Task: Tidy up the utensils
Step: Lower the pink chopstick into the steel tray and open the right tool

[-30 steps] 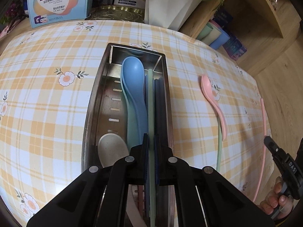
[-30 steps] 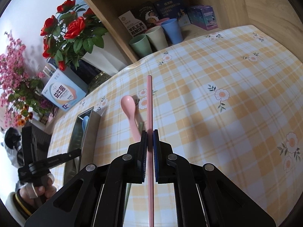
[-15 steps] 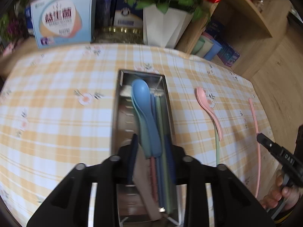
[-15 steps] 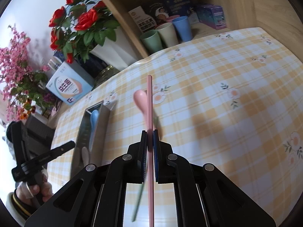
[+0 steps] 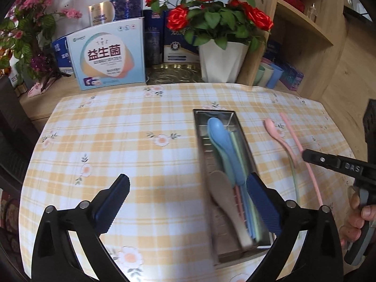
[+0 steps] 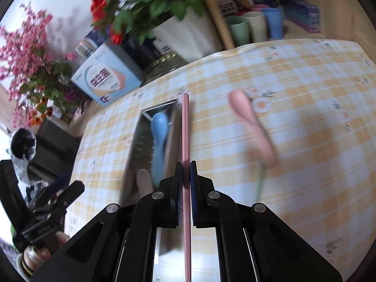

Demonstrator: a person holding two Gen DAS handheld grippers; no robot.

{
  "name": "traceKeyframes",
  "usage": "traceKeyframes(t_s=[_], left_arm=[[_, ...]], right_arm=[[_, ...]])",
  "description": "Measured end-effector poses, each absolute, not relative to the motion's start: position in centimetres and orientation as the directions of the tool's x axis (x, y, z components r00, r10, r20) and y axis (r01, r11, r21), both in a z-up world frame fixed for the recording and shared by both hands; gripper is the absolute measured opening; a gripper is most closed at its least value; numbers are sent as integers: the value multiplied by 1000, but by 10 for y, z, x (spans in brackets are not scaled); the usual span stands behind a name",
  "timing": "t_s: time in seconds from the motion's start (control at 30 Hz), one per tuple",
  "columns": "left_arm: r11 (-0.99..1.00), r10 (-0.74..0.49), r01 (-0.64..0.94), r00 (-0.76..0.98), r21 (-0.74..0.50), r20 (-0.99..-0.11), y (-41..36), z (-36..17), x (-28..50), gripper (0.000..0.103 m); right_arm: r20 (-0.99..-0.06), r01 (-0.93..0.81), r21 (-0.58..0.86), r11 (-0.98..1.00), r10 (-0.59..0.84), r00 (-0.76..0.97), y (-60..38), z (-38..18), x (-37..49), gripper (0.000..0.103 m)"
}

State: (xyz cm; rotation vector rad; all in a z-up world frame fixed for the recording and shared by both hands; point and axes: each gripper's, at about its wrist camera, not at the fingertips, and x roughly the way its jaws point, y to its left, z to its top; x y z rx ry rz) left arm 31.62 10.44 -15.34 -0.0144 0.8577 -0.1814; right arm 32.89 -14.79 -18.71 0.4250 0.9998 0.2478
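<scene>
While the left claw (image 5: 188,188) has just spread wide with nothing between its jaws, the metal tray (image 5: 202,127) holds spoons on the checked surface (image 5: 117,141); the right claw (image 6: 186,164) pinches a pink chopstick (image 6: 185,127), pink spoon (image 6: 249,117) beside.

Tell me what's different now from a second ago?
The left gripper let go of the green chopstick in the metal tray; its jaws have just been opening, empty, and it pulled back. The right gripper carried the pink chopstick toward the tray. The pink spoon stayed put.
</scene>
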Motion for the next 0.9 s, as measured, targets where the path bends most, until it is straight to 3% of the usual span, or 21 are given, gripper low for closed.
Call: traceKeyframes(t_s=[0.37, 0.9], left_arm=[[980, -196, 148, 676, -130, -710, 134, -158, 297, 97], [969, -245, 145, 689, -202, -682, 140, -158, 288, 97]], right_arm=[[-818, 35, 420, 907, 361, 449, -86, -209, 362, 6], [-857, 124, 412, 903, 338, 389, -76, -232, 384, 6]])
